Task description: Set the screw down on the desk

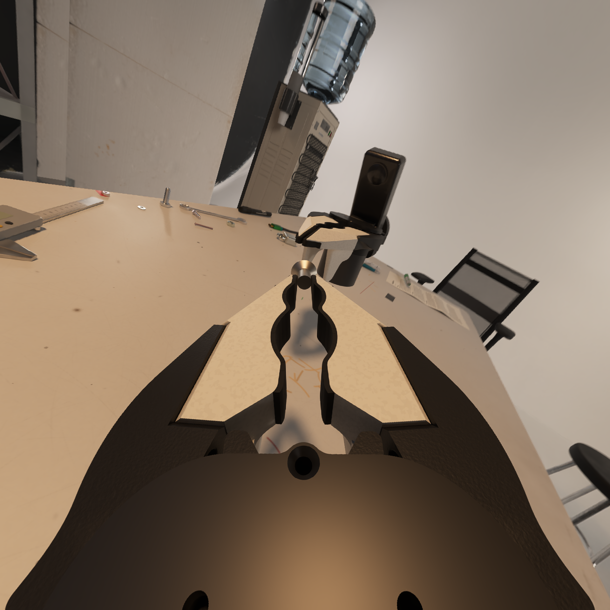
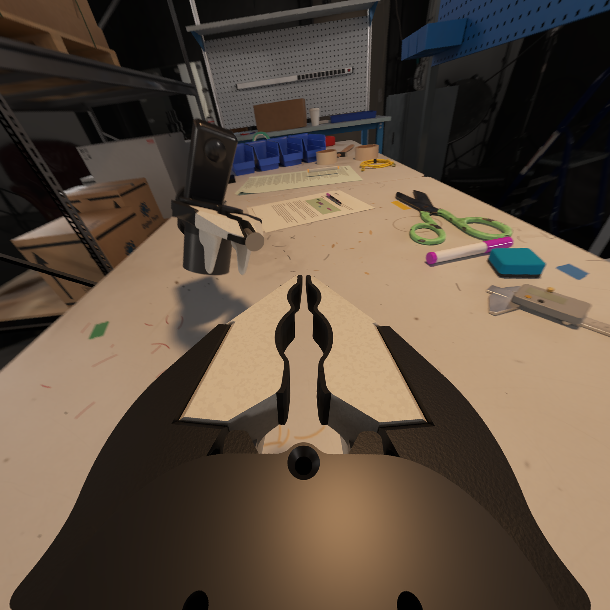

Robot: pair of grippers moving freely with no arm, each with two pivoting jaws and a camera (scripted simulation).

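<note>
Gripping a short silver metal screw (image 1: pixel 304 276) at its fingertips, the left gripper (image 1: pixel 304 280) hangs above the beige desk (image 1: pixel 132 297). The right gripper (image 2: pixel 304 277) is nearly closed, holding nothing.

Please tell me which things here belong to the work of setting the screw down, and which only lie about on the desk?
Belong to the job:
- screw
- left hand-held gripper, shut on it
- desk

Just lying about:
- scissors
- marker
- eraser
- caliper
- wrench
- right hand-held gripper, shut, empty

Soft overhead light, sharp focus, wide-angle edge bending, dim background racks.
</note>
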